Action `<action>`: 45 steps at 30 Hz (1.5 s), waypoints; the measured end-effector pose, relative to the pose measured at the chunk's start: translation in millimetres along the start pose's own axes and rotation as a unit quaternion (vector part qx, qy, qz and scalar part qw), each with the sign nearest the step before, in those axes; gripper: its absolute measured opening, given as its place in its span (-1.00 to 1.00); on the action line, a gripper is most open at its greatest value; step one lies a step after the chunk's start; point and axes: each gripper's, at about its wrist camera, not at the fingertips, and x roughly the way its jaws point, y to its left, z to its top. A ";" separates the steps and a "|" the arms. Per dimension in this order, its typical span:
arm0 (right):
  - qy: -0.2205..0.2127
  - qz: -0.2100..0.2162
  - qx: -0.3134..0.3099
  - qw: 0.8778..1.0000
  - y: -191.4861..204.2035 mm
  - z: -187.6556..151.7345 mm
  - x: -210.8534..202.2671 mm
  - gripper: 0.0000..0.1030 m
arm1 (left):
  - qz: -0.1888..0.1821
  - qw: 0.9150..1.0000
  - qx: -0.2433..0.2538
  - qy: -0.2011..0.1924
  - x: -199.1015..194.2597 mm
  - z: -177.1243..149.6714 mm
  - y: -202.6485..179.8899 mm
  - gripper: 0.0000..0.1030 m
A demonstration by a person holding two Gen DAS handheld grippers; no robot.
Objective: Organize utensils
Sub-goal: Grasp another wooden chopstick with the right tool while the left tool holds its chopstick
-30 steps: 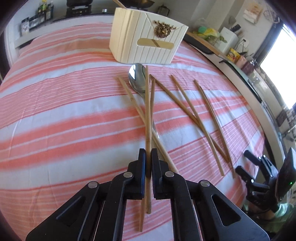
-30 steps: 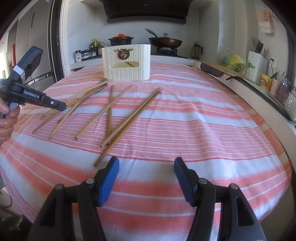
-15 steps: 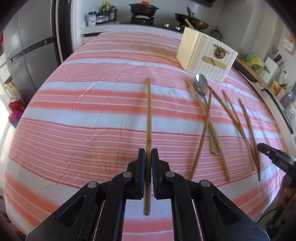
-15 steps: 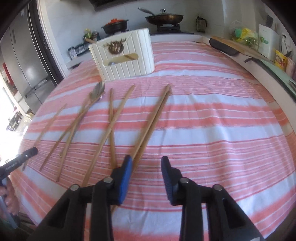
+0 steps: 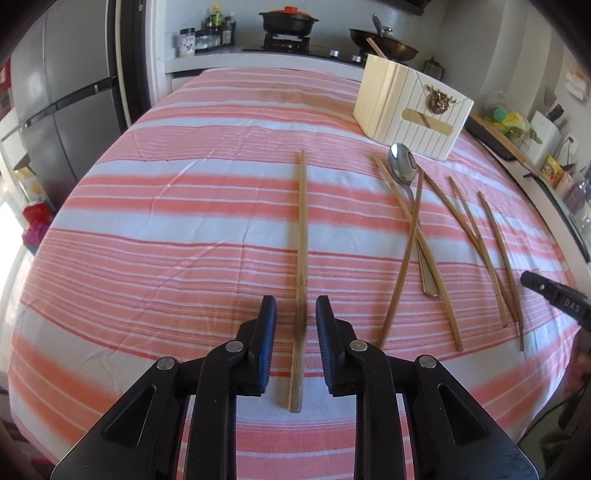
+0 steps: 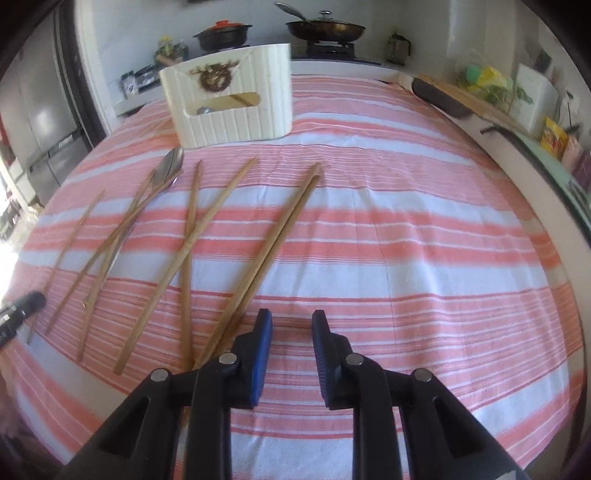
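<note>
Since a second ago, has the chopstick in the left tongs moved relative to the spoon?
Yes. The chopstick crossed the spoon then; now it lies clear to its left, between the opening left tongs.

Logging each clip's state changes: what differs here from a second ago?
The left gripper carried one chopstick leftward off the pile, laid it down alone; its jaws are opening around it. The right gripper narrowed, holding nothing. Spoon, utensil holder and other chopsticks unchanged.

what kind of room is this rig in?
Most likely a home kitchen: a stove with a lidded pot and a wok, a fridge alongside, and a striped tablecloth strewn with chopsticks.
</note>
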 end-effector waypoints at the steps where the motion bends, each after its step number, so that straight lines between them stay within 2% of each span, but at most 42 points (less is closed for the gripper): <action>1: -0.001 0.019 0.017 1.000 -3.9 1.8 -2.6 -0.52 | 0.000 1.000 -0.003 0.000 -0.5 -0.8 1.6 -0.50; 4: 0.007 0.036 -0.004 0.999 6.1 5.8 -3.1 -0.49 | -0.002 1.000 -0.008 0.000 0.4 -1.7 4.4 -0.50; 7: 0.029 0.020 -0.032 0.999 19.3 6.4 9.4 -0.49 | -0.002 1.000 -0.011 -0.001 -0.7 -1.8 4.0 -0.49; 13: 0.035 0.011 -0.038 0.999 30.6 16.6 22.2 -0.49 | -0.001 1.000 -0.007 -0.002 -0.9 -3.3 3.1 -0.44; 16: 0.030 -0.009 -0.057 0.998 34.0 18.5 23.0 -0.64 | -0.001 1.000 -0.006 -0.001 -1.5 -3.0 3.2 -0.44; 17: 0.028 -0.019 -0.067 0.997 33.7 17.6 22.1 -0.77 | -0.001 1.000 -0.006 -0.001 -2.4 -3.1 3.4 -0.44; 19: 0.025 -0.029 -0.071 0.997 27.2 13.6 17.9 -0.79 | 0.001 1.000 -0.005 -0.001 -4.8 -3.7 4.9 -0.41; 22: 0.027 -0.054 -0.069 0.996 5.5 2.5 7.4 -0.86 | 0.008 1.000 -0.005 0.000 -9.7 -4.5 10.4 -0.24; 25: 0.038 -0.059 -0.058 0.996 -17.9 -5.8 -4.4 -0.85 | 0.008 1.000 -0.004 0.004 -14.6 -1.5 16.5 0.09; 26: 0.041 -0.048 -0.046 0.997 -24.5 -5.9 -7.5 -0.84 | 0.004 1.000 -0.003 0.004 -16.3 0.8 18.5 0.20; 28: 0.055 -0.039 -0.033 0.997 -34.0 -3.5 -9.4 -0.60 | -0.012 1.000 0.000 0.003 -19.4 8.8 23.2 0.29; 29: 0.055 -0.034 -0.034 0.997 -36.1 -1.1 -10.5 -0.31 | -0.024 1.000 0.000 0.003 -20.2 15.1 26.1 0.31; 30: 0.052 -0.026 -0.038 0.998 -36.3 1.7 -11.6 -0.18 | -0.034 0.999 -0.001 0.005 -20.2 21.3 28.6 0.32; 34: 0.076 0.014 -0.053 0.996 -32.4 11.8 -4.5 -0.18 | -0.067 0.997 0.022 0.031 -10.3 51.3 25.9 0.40; 38: 0.095 0.027 -0.068 0.993 -29.0 26.4 4.6 -0.18 | -0.055 0.995 0.065 0.058 14.0 76.9 11.1 0.40; 41: 0.112 0.026 -0.087 0.990 -27.5 37.4 16.9 -0.18 | -0.057 0.992 0.076 0.082 39.4 92.6 2.7 0.40; 45: 0.125 0.028 -0.102 0.987 -23.3 49.5 37.5 -0.17 | -0.037 0.989 0.094 0.111 74.8 105.1 -5.9 0.37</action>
